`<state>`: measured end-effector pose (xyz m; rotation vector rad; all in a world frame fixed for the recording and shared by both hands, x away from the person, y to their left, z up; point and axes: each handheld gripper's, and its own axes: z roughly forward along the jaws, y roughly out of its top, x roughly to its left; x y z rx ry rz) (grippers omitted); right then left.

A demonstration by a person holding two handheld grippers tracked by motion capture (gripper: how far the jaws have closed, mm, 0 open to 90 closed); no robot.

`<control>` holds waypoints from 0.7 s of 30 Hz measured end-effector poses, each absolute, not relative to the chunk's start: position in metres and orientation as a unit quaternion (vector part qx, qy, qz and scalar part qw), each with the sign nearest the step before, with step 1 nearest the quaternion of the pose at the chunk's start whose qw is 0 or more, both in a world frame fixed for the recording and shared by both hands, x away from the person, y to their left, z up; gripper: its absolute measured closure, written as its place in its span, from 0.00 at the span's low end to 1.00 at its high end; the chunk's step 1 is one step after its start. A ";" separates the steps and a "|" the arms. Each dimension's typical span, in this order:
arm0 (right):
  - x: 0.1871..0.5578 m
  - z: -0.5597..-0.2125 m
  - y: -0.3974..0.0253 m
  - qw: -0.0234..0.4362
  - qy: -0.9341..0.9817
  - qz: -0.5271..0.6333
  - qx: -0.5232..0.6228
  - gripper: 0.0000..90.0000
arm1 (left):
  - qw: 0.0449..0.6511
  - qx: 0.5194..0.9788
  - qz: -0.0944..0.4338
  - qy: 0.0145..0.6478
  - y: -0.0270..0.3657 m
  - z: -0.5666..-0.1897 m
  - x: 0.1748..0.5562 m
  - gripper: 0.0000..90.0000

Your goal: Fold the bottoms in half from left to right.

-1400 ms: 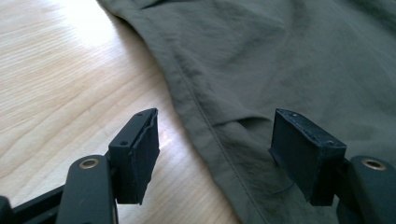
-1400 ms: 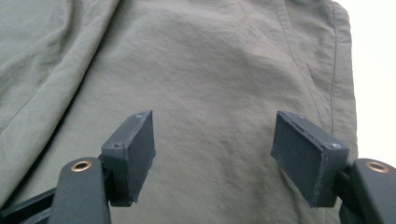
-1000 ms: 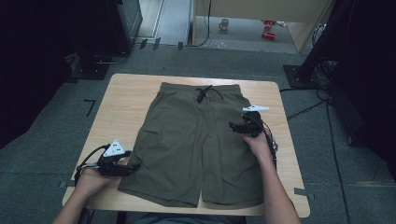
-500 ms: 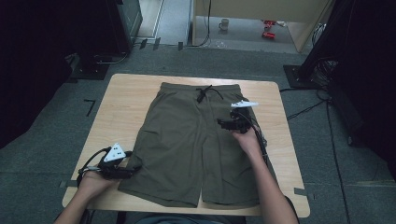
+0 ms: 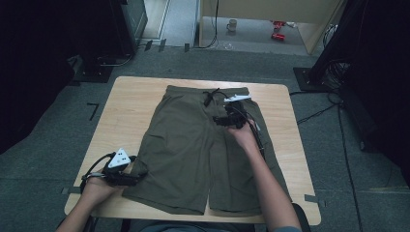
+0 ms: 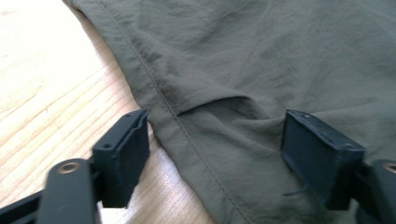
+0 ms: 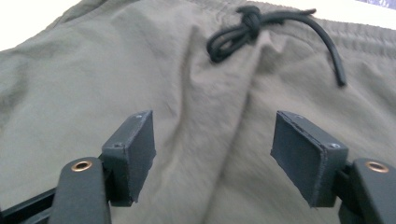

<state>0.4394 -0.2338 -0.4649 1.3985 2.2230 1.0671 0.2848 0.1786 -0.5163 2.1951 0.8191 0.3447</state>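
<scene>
Olive-green shorts [image 5: 193, 145] lie flat on the wooden table [image 5: 130, 106], waistband far, legs toward me. A black drawstring [image 5: 211, 95] is tied at the waist, and it lies ahead of the jaws in the right gripper view [image 7: 261, 25]. My left gripper [image 5: 138, 177] rests at the outer hem of the left leg; it is open, and the side seam [image 6: 177, 116] runs between its jaws [image 6: 215, 149]. My right gripper [image 5: 220, 120] hovers open over the upper middle of the shorts, just below the waistband [image 7: 212, 154], with nothing held.
Bare table wood lies left of the shorts [image 6: 51, 79] and along the far right side [image 5: 278, 111]. Beyond the table, a mug [image 5: 232, 25] and red objects [image 5: 278, 30] sit on the floor. Dark equipment stands on both sides.
My right gripper has moved left and slightly away from me, from the right side of the shorts toward the middle below the drawstring. The left gripper has stayed at the left leg hem.
</scene>
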 end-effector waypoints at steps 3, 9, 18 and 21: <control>0.442 -0.467 -0.226 0.164 0.778 0.373 0.478 0.36 | 0.376 0.859 0.134 0.319 0.177 -0.515 0.284 0.35; 0.451 -0.471 -0.215 0.150 0.779 0.372 0.482 0.36 | 0.374 0.857 0.134 0.328 0.173 -0.513 0.283 0.45; 0.466 -0.467 -0.191 0.145 0.778 0.380 0.479 0.36 | 0.370 0.857 0.121 0.337 0.176 -0.511 0.276 0.52; 0.469 -0.468 -0.181 0.151 0.776 0.388 0.474 0.38 | 0.370 0.858 0.120 0.335 0.175 -0.511 0.276 0.51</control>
